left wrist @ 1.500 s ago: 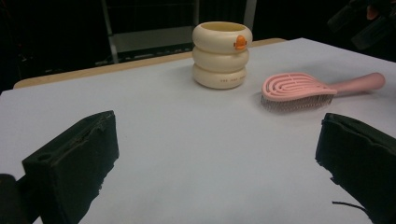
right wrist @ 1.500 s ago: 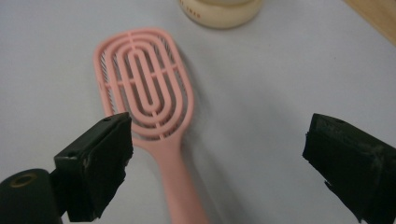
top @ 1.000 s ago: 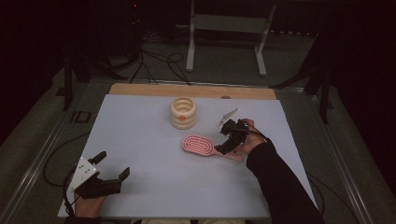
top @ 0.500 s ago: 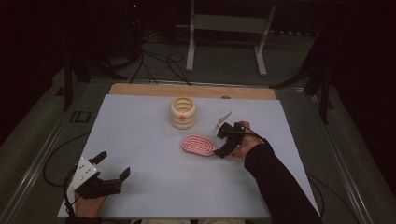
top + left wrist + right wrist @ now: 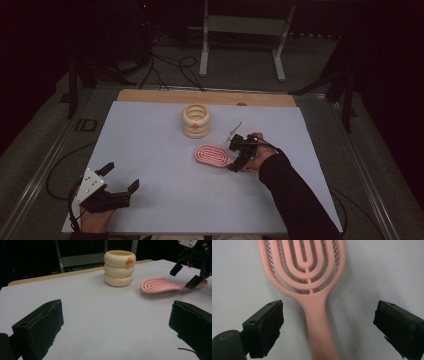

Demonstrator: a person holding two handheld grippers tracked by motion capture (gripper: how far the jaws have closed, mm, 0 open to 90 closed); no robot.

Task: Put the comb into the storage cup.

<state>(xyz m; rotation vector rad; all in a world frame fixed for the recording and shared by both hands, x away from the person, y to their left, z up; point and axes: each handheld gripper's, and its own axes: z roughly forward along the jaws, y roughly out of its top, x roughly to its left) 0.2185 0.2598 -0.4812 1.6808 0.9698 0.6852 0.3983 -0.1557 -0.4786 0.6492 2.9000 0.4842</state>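
Right hand-held gripper (image 5: 239, 153) spread astride pink hairbrush (image 5: 213, 155) handle, left hand-held gripper (image 5: 121, 182) spread, resting apart

Room dim, surroundings near black; only the pale white tabletop (image 5: 165, 150) is evenly lit, seemingly from overhead. Shadows soft and faint under the pink vented plastic hairbrush (image 5: 308, 282). No glare. High view grainy and low contrast. Right gripper view: brush handle smeared, near end out of focus. Left gripper view: black foam-padded jaws soft, far objects sharper.

Left tongs (image 5: 117, 322) gape toward cream ringed pot (image 5: 119, 268), pink hairbrush (image 5: 160, 287).
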